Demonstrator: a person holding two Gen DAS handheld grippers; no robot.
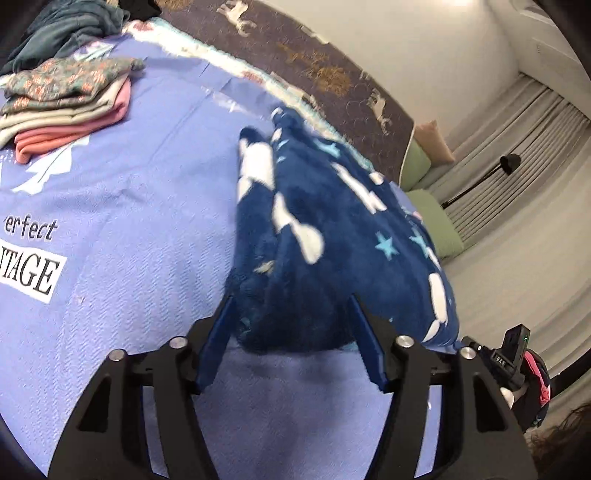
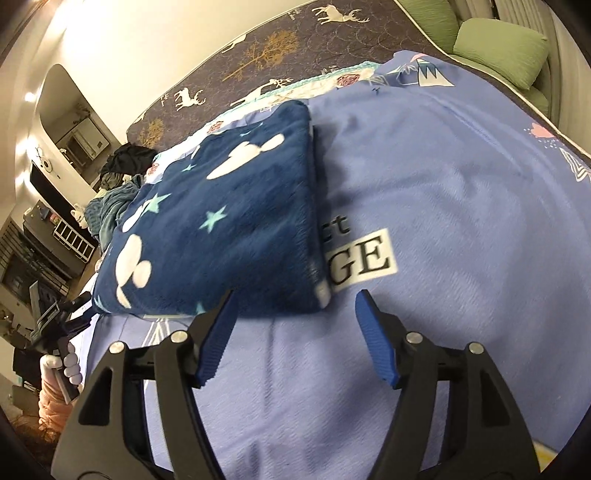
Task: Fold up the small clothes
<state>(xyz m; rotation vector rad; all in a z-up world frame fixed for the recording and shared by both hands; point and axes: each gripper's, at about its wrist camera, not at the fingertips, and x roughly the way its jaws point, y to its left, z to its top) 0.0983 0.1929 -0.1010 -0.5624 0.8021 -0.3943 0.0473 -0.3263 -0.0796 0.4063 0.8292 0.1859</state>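
A folded dark blue fleece garment (image 1: 332, 236) with white shapes and pale stars lies on the lilac bedspread (image 1: 129, 192). My left gripper (image 1: 291, 299) is open, its blue fingers (image 1: 218, 343) astride the garment's near end, which sits between them. In the right wrist view the same garment (image 2: 221, 229) lies flat and folded. My right gripper (image 2: 295, 295) is open just in front of its near right corner, with the left finger at the garment's edge. The left gripper (image 2: 55, 317) and its gloved hand show at the far left.
A stack of folded clothes (image 1: 70, 103), floral on top and pink below, sits at the far left of the bed. A teal heap of clothes (image 1: 70, 26) lies behind it. A dark deer-print sheet (image 1: 325, 62) and green pillows (image 2: 498, 48) border the bedspread.
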